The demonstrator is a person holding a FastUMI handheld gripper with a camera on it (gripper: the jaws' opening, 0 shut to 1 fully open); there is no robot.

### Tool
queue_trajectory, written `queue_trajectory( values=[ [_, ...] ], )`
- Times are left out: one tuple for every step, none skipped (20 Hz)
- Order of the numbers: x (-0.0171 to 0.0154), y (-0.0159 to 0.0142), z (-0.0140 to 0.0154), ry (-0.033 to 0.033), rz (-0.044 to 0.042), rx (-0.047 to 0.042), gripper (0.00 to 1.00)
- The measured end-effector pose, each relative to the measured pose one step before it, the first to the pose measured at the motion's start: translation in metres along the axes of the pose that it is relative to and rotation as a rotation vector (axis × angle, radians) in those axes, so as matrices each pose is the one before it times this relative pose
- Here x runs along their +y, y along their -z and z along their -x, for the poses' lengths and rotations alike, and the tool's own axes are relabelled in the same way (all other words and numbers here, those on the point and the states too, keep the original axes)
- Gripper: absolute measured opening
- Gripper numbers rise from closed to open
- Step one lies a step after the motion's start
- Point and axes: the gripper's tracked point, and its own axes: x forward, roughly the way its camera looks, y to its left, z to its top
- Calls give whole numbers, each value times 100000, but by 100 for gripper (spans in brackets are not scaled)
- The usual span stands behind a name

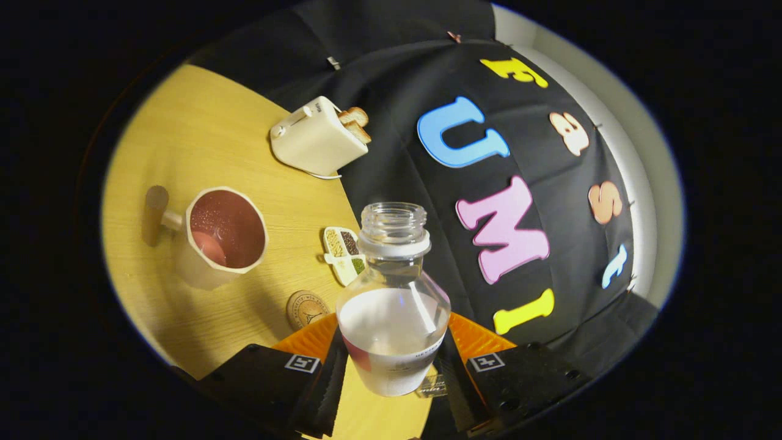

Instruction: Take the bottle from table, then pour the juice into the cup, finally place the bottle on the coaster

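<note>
Here the bottle (393,305) sits between the fingers of the gripper (391,376), which close on its lower body from both sides, one finger pressing each flank. The bottle is clear plastic, uncapped, with a pale ring below the threaded neck and a label around its lower part; a whitish liquid fills it to about the shoulder. The whole view is canted, so the worktop (201,128) runs off at a slant past the bottle, and the bottle's base shows above the wood, though whether it touches the surface cannot be told.

Just beside the bottle, beyond the left finger, a round brown coaster (305,309) lies flat on the worktop. Near the bottle's neck is a small divided dish (344,255) holding grains and seeds in separate compartments. Farther out stands the cup (221,235), faceted, pale outside and reddish inside, with a wooden handle pointing away from the bottle. Beyond it, near the black cloth wall (391,91), is a cream toaster (317,137) with toast (355,122) sticking out of its slots.
</note>
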Motion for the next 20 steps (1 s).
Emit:
queue_trajectory(
  values=[
    [198,-684,15,69,4123,-1858,73],
    [538,-360,-268,-631,2680,-1352,73],
    [403,-261,-3,-643,2125,-768,73],
    [199,-341,-133,-357,2157,-403,73],
    [266,-150,-112,-333,2272,-39,73],
    [230,-255,-47,-334,2212,-224,73],
    [306,-102,-169,-565,2293,-314,73],
    [284,-38,-272,-617,2647,19,73],
    [258,51,-131,-668,2687,-211,73],
    [143,-68,-319,-96,2624,-245,73],
    [43,-72,-133,-227,2276,-354,73],
    [136,-39,-217,-239,1932,-344,73],
    [41,-17,-195,-99,2471,-252,73],
    [186,8,-240,-414,2602,-82,73],
    [342,58,-210,-508,2471,-221,73],
    [407,160,-276,-699,2178,-233,73],
    [246,155,-172,-462,2108,-259,73],
    [136,36,-277,-272,1894,-118,73],
    [303,136,-5,19,1628,-142,73],
    [256,16,-441,90,2012,-119,73]
  ],
)
